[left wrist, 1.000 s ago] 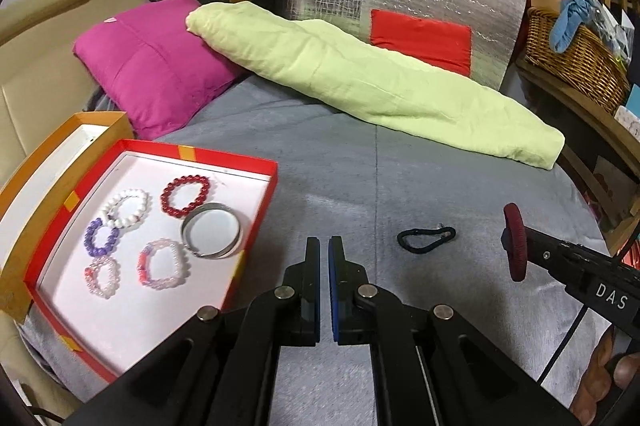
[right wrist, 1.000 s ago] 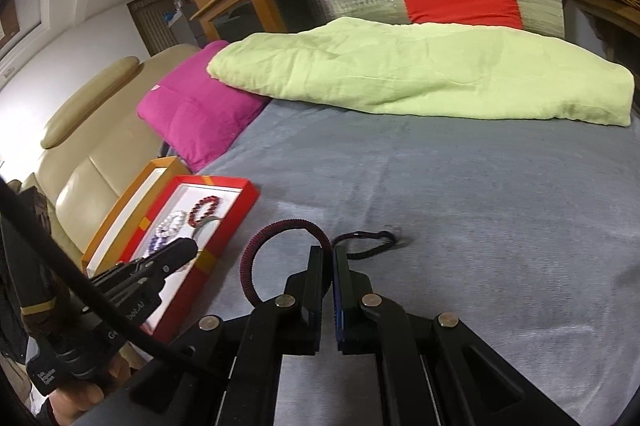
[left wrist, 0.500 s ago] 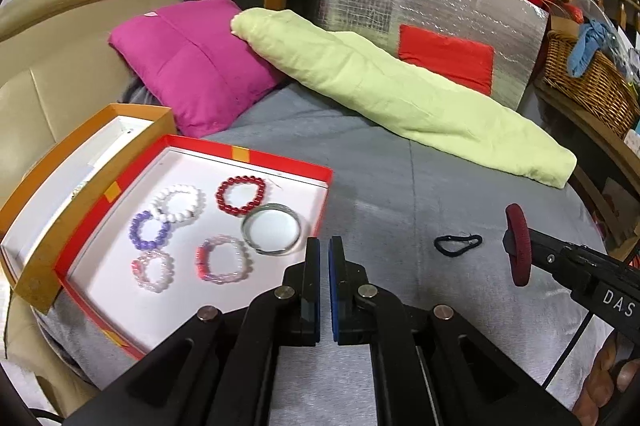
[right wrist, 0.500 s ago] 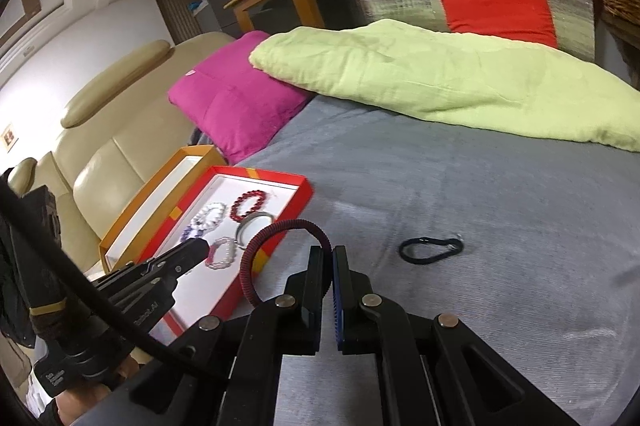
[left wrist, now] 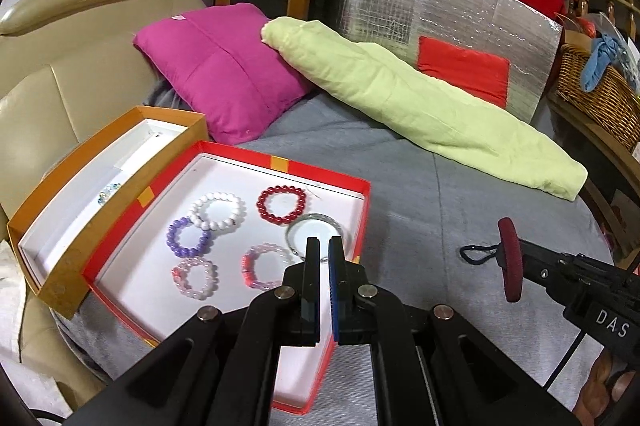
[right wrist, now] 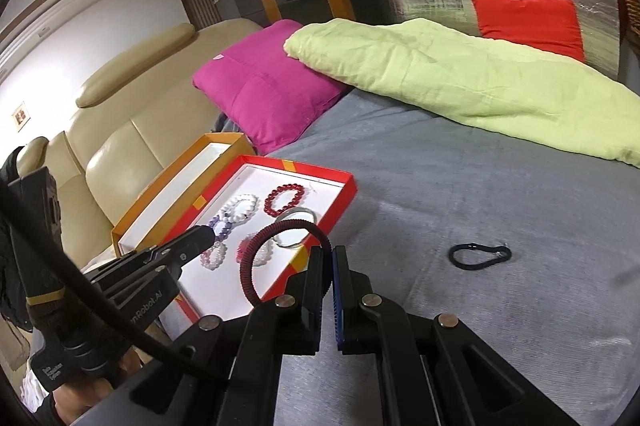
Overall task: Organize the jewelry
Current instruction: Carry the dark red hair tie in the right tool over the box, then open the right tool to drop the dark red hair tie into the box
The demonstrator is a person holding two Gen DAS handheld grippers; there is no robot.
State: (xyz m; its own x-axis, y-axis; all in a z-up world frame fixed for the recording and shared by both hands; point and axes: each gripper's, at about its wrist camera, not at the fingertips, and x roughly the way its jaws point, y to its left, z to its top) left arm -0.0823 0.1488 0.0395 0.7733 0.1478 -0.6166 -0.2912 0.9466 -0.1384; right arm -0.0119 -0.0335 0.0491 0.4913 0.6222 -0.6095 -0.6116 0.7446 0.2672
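A red-rimmed white tray [left wrist: 362, 210] [right wrist: 344, 192] on the grey bed holds several bead bracelets and a silver bangle [left wrist: 298, 230]. My right gripper [right wrist: 327, 252] is shut on a dark red coiled hair tie [right wrist: 250, 266] and holds it above the tray's near right edge; the tie shows edge-on in the left wrist view [left wrist: 510, 260]. My left gripper [left wrist: 324, 246] is shut and empty, over the tray's right part. A black hair tie [right wrist: 478, 258] [left wrist: 478, 254] lies on the grey cover to the right of the tray.
An orange box [left wrist: 80, 194] with white lining stands left of the tray. A magenta pillow [left wrist: 228, 66] and a green folded blanket [left wrist: 420, 106] lie behind. A beige sofa [left wrist: 48, 82] is at the left, a wicker basket [left wrist: 600, 94] at the right.
Both grippers have moved left toward the tray. The right gripper carried the dark red hair tie from over the grey cover to above the tray's edge; the black tie stayed put.
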